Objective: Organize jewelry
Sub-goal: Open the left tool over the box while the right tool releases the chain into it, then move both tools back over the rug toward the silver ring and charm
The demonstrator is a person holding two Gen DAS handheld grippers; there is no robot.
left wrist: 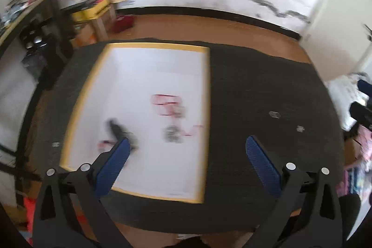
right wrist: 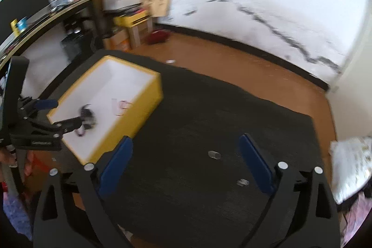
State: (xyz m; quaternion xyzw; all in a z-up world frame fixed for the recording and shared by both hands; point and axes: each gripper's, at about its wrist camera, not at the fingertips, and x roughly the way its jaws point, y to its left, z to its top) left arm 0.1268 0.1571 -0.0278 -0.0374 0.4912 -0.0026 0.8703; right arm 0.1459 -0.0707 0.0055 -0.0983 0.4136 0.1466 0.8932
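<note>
Our left gripper (left wrist: pixel 186 152) hangs released and empty above the yellow box (left wrist: pixel 205 108); our right gripper (right wrist: pixel 186 155) gapes empty over the dark mat (right wrist: pixel 197 108) beside that box. Blurred jewelry (left wrist: pixel 172 131) lies inside the box; two small clear pieces (right wrist: pixel 214 154) rest on the mat beside it.

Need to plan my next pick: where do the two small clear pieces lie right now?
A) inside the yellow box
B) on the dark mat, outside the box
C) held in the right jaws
B: both clear pieces lie on the dark mat, clear of the yellow box.
</note>
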